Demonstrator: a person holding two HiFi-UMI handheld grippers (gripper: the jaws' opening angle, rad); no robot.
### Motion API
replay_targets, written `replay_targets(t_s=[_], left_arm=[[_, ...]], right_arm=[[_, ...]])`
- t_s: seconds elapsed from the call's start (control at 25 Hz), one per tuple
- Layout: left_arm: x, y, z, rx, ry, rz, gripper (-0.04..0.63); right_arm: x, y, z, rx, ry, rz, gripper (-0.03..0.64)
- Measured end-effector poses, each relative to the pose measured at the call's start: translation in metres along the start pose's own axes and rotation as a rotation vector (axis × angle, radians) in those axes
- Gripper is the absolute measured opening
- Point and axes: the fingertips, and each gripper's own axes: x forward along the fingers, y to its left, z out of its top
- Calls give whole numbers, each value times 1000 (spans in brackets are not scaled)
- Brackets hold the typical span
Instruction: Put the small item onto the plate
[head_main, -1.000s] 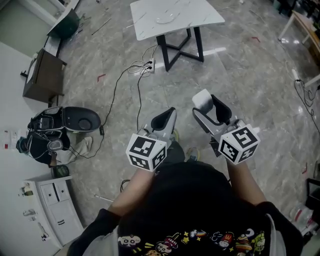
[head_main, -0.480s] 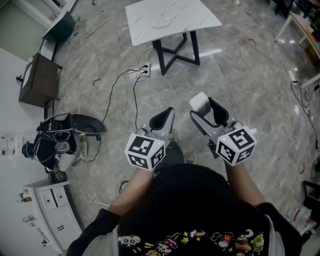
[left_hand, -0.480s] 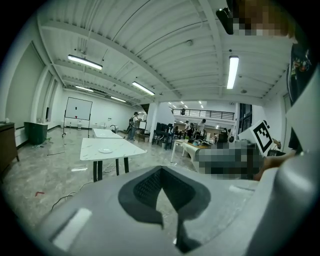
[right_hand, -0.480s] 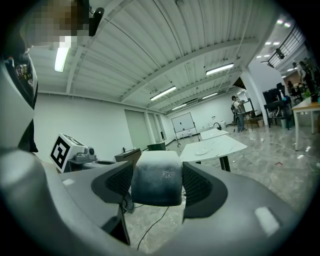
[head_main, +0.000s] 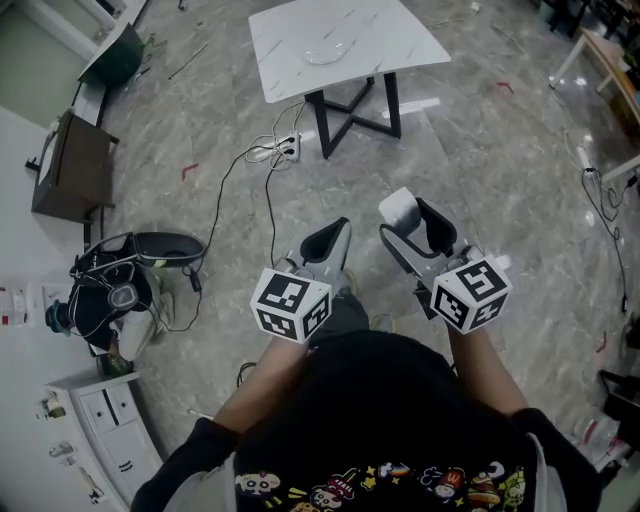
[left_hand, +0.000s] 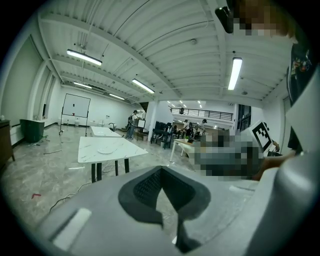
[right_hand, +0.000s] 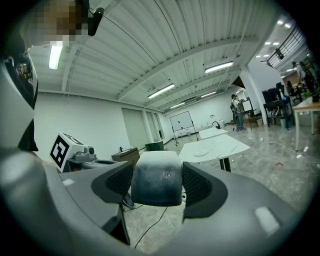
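Small item, a pale rounded block, sits clamped between the jaws of my right gripper. It is held up in front of me, well apart from the plate on the white marbled surface across the floor. Pickup looks done; by my reckoning the walk over and the set-down are left. Left gripper is clenched on nothing; no brand or writing legible on item or plate, and the square-marker cubes carry only patterns, no words.
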Motion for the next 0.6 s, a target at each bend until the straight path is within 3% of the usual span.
replay_targets(t_s=[0.6], left_arm=[[21,107,57,41,-17,-75,0]], right_arm=[[104,1,57,-21,-51,-65,333]])
